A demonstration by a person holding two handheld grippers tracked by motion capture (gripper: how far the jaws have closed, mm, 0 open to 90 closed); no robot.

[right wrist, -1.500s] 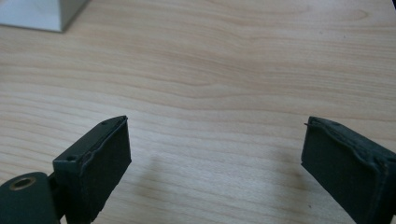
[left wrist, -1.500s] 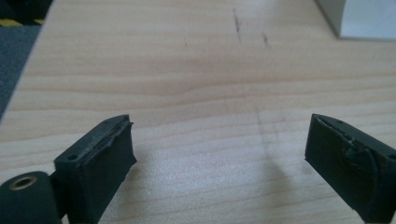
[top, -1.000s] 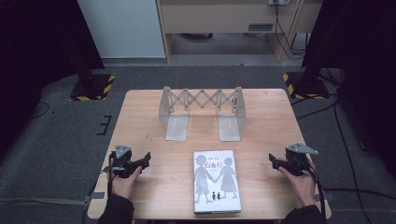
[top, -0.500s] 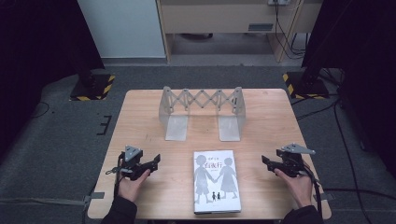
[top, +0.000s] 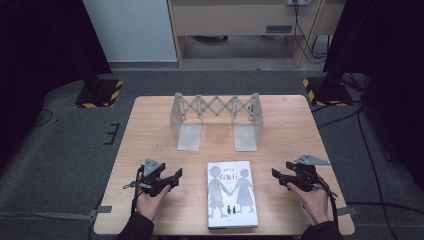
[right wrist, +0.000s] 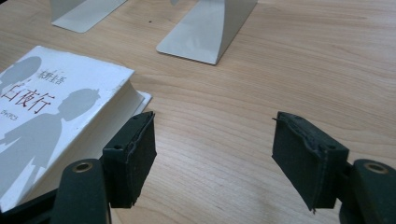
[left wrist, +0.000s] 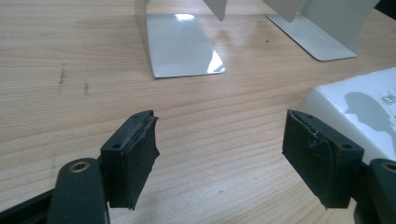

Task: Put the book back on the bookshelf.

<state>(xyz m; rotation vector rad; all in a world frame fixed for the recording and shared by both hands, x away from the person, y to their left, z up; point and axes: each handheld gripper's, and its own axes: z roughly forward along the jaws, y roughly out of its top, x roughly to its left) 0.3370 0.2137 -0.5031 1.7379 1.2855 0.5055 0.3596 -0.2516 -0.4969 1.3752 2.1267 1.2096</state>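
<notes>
White and thick, the book (top: 231, 194) lies flat on the pale wooden surface (top: 150, 125), close to my edge and between my two hands, cover up, with grey figures of two people and red characters printed on it. My left hand-held gripper (top: 175, 174) hovers just to the left of the book, apart from it, its tips turned toward the book's left edge. In the left gripper view its black pads (left wrist: 130, 156) stand about half apart with bare wood between them; the jaws have just been closing, and they have hold of nothing. The book's white corner shows beside the right-hand pad there, near it but not between the pads.

My right hand-held gripper (top: 278, 175) sits to the right of the book, also clear of it, tips pointing at the book's right edge. In the right gripper view its pads (right wrist: 133, 158) are well spread and have just drawn in slightly, with only wood grain in the gap. The book's corner and page edge lie just beyond the left-hand pad; I cannot tell if that pad touches it.

Farther back on the surface stands a grey metal expanding bookend rack (top: 216, 120), its two flat feet toward me and a scissor lattice joining its uprights, well apart from the book.
</notes>
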